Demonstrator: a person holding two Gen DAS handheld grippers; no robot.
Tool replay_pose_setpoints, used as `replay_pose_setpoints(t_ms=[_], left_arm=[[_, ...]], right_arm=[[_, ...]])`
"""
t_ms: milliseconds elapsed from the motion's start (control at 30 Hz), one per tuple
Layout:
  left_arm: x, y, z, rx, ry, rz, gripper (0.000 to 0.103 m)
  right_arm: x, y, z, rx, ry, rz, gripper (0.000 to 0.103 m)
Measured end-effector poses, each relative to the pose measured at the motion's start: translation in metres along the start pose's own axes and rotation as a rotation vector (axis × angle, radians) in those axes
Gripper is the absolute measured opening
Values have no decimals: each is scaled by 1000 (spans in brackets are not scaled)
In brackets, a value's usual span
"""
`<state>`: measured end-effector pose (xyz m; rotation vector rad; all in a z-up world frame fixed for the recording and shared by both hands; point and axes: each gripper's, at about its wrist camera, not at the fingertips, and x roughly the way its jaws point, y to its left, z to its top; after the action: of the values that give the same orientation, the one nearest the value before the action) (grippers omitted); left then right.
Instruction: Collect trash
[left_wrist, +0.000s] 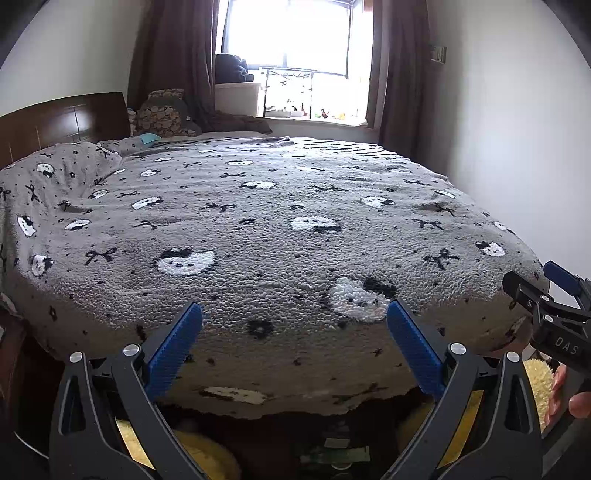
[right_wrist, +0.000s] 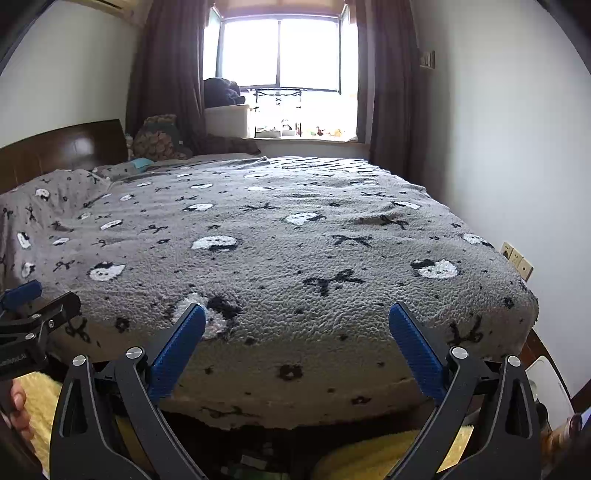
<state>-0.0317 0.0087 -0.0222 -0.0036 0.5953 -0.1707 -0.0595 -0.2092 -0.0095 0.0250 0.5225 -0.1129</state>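
Left tongs (left_wrist: 294, 321) and right tongs (right_wrist: 297, 325) both gape wide, gripping nothing, side by side at the bed's (left_wrist: 280, 236) foot; no trash can be made out ahead.

Left claw (left_wrist: 294, 317) and right claw (right_wrist: 297, 319) held level, both spread wide.

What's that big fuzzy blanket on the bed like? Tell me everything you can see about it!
The blanket looks like thick, nubbly grey fleece. White cat-like faces, black bows and small black dots are scattered across it. It lies spread nearly flat over the whole bed, rumpled near the wooden headboard, its near edge hanging over the bed's foot. Neither gripper touches it.
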Motion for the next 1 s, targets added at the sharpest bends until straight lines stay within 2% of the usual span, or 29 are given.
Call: replay_pose_setpoints(t_ms=[1000], left_arm=[[-12,2,3,-13,-31,-4,95]], right_arm=[[-5,-1,3,0,-23,2,100]])
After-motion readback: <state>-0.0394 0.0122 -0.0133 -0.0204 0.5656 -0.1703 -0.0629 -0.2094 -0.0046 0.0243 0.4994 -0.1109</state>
